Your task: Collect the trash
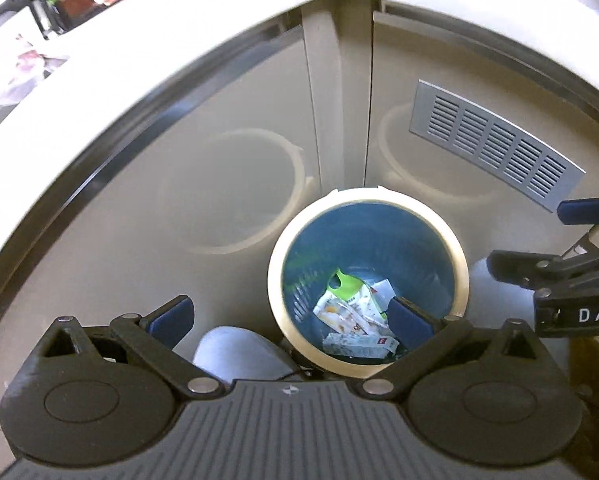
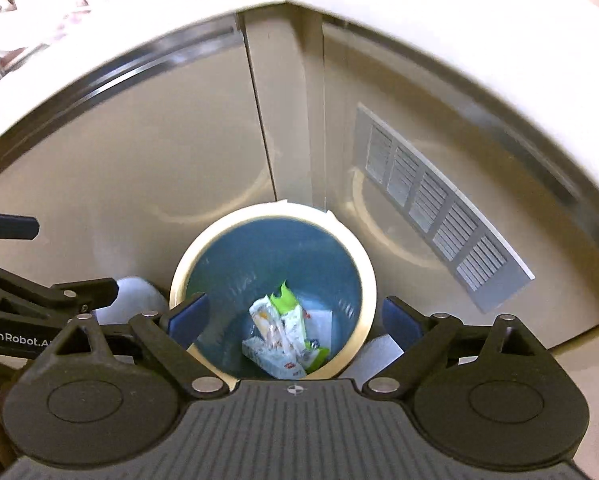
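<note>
Trash (image 1: 355, 316) lies at the bottom of a round bin (image 1: 461, 276) with a cream rim and a blue liner: several crumpled snack wrappers, white and lime-green, with a flat white packet bearing a small red mark lying nearest the camera. In the right wrist view the same heap of trash (image 2: 285, 338) sits low in the bin (image 2: 369, 280), a little towards its near wall.

The bin stands on the floor in the inner corner of beige cabinets, touching or almost touching the narrow corner post (image 1: 335, 100) behind it. A grey louvred vent (image 1: 495, 144) is set in the cabinet panel to the right of the bin, and a pale countertop edge (image 1: 179, 28) curves above. Something white and rounded (image 1: 235, 352) lies on the floor just beside the bin on its left; what it is cannot be told.

The left gripper (image 1: 291, 320) hangs above the bin's left rim, its blue-padded fingers (image 1: 171, 318) spread wide with nothing between them. The right gripper (image 2: 295, 320) hangs over the bin's mouth, fingers (image 2: 189, 318) likewise spread wide and holding nothing. Both point steeply down into the bin.
</note>
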Available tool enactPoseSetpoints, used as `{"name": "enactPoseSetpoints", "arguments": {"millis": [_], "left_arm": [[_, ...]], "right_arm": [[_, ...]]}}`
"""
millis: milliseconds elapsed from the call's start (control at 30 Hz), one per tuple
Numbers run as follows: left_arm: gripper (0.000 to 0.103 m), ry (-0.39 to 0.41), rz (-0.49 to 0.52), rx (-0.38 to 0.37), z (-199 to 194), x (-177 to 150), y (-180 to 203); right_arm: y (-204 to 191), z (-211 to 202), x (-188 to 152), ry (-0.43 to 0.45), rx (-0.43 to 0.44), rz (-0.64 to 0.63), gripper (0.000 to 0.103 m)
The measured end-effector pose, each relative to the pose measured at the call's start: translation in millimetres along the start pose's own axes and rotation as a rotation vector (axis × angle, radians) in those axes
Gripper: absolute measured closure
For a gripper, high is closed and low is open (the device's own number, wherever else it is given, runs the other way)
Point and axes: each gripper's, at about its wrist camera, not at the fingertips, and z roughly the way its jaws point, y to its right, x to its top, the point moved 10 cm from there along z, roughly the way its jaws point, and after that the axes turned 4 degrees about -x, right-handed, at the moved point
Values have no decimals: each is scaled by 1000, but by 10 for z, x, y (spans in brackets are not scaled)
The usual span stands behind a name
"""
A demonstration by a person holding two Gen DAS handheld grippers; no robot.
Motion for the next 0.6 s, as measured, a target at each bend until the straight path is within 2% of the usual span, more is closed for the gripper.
{"name": "enactPoseSetpoints", "arguments": {"millis": [333,600], "left_arm": [[0,55,27,13,-171,-7,50],[0,65,20,17,-211,-11,45]], "right_arm": [[-92,-190,-52,61,-10,-23,7],[-107,-213,-65,66,-13,-22,7]]}}
